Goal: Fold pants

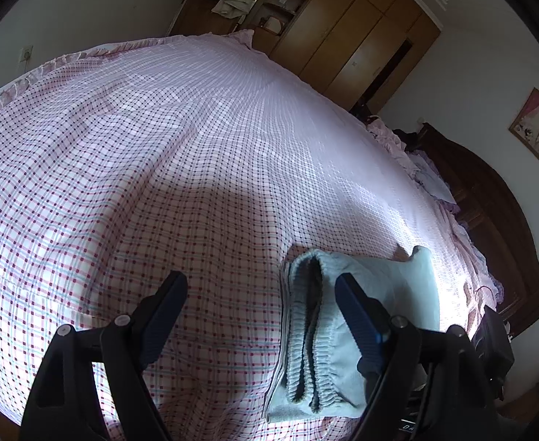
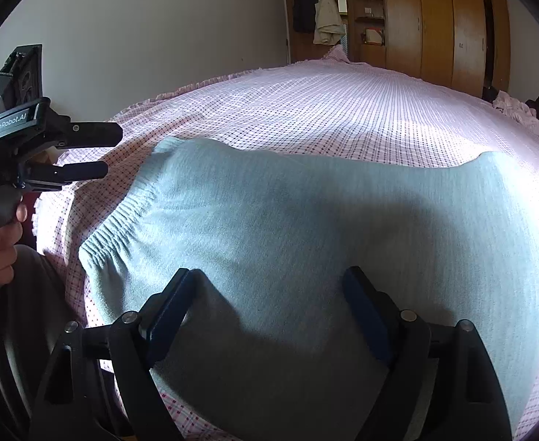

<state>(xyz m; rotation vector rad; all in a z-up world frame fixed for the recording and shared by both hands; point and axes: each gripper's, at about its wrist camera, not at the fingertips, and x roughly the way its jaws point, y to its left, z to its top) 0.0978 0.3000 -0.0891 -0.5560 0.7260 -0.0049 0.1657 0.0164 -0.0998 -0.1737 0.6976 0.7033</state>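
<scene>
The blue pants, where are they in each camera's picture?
Left wrist view: the folded blue pants lie at lower right on the checked bedspread, elastic waistband facing the camera.
Right wrist view: the blue pants fill the middle and bottom, waistband at left.
Shared landmark: the wooden wardrobe beyond the bed.

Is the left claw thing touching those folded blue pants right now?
Apart. In the right wrist view the left gripper is beside the waistband of the pants, with checked bedsheet plainly visible between its fingertips and the cloth.
</scene>
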